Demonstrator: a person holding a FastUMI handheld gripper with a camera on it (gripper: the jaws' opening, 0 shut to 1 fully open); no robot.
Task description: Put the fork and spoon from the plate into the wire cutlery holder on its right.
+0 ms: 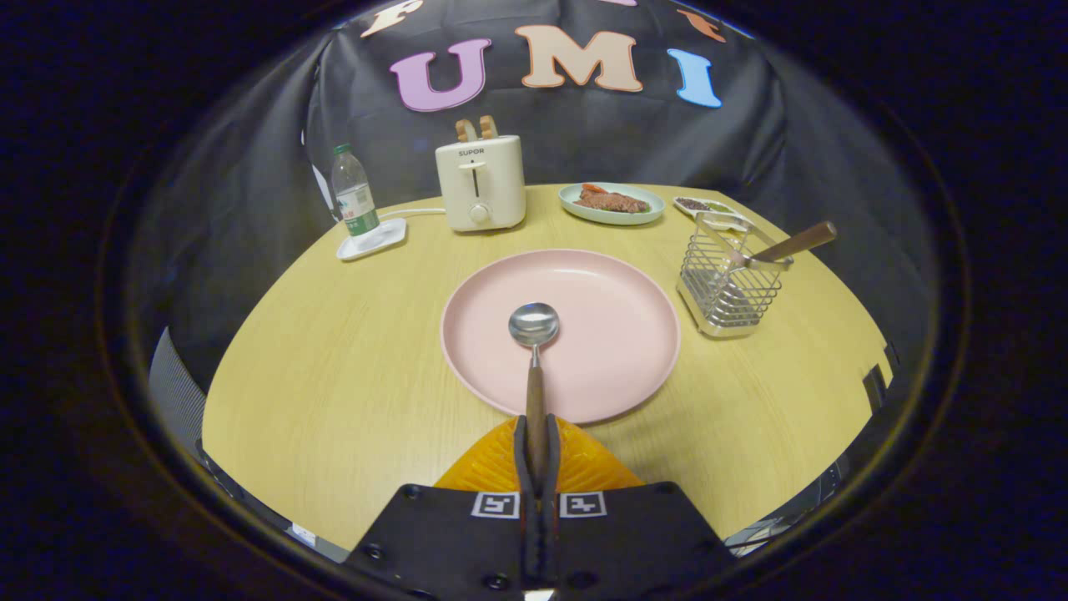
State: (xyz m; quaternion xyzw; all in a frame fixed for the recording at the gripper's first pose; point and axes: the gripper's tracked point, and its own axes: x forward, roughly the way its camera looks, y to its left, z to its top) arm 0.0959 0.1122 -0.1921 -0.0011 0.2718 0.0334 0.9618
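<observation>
Nearest to us, our tongs (536, 442) are clenched on the wooden handle of the spoon (534, 351), both fingers (522, 455) pressing its sides. The spoon runs straight ahead toward 12 o'clock, its shiny bowl over the middle of the pink plate (617, 334), while the handle crosses the plate's near rim. We cannot tell whether the bowl touches the plate or hangs just above it.

The plate sits on the pale wooden counter (334, 376), just ahead of the fingers. At about 2 o'clock from the plate, near but apart from its rim, stands the wire cutlery holder (730, 288). A piece of cutlery with a wooden handle, which we take for the fork (793, 244), is already in it, tilted so that the handle leans out over the holder's far right edge toward 2 o'clock; its head is hidden among the wires.

Farther off, at 11 o'clock from the plate, a cream toaster (481, 182) stands upright with two slices of bread (476, 128) poking from its top. At 10 o'clock a clear bottle (354, 194) with a green cap rests on a small white tray (373, 239). At 1 o'clock, beyond the plate, a pale green dish (612, 203) holds some reddish-brown food, and just beyond the holder lies a small white dish (709, 207) with dark bits in it.
</observation>
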